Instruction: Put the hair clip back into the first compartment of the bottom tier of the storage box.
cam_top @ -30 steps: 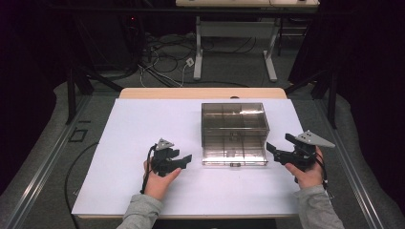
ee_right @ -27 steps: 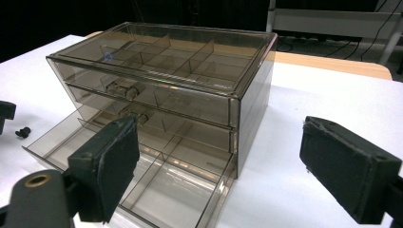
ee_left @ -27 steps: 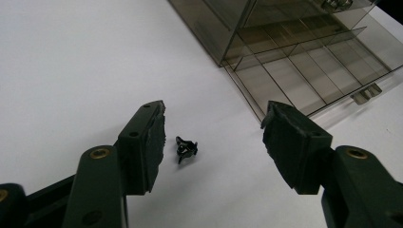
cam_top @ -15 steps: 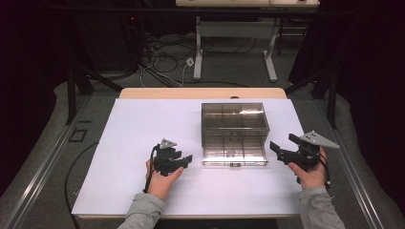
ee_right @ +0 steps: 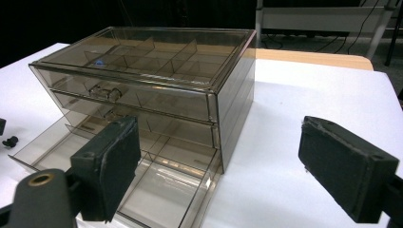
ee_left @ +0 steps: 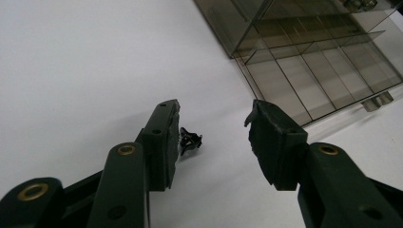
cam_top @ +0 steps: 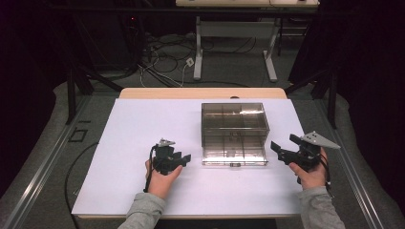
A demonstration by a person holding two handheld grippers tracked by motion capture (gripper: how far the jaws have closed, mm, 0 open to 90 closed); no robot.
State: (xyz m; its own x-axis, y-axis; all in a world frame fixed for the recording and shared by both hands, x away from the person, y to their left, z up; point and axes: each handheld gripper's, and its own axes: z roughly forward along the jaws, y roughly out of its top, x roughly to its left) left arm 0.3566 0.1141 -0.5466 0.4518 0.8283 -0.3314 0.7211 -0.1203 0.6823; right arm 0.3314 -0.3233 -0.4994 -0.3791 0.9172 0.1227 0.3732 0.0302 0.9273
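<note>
A smoky clear plastic drawer box (cam_top: 234,121) stands on the white table (cam_top: 143,124). Its bottom drawer (cam_top: 234,155) is pulled out toward me and looks empty. My left gripper (cam_top: 184,159) is open, low over the table, just left of that drawer. In the left gripper view the gripper (ee_left: 214,118) has a small black part (ee_left: 190,141) lying on the table beside one jaw. My right gripper (cam_top: 285,144) is open, right of the box. In the right gripper view the gripper (ee_right: 218,142) faces the box's (ee_right: 152,80) front corner, with the small black part (ee_right: 9,141) at the left edge.
The upper drawers (ee_right: 133,97) are pushed in; one holds small dark items I cannot make out. A wooden strip (cam_top: 200,93) runs along the table's far edge. Cables and desk legs (cam_top: 200,47) lie on the floor beyond.
My right gripper has drifted slightly to the right. The left gripper, the box and the drawer have barely moved.
</note>
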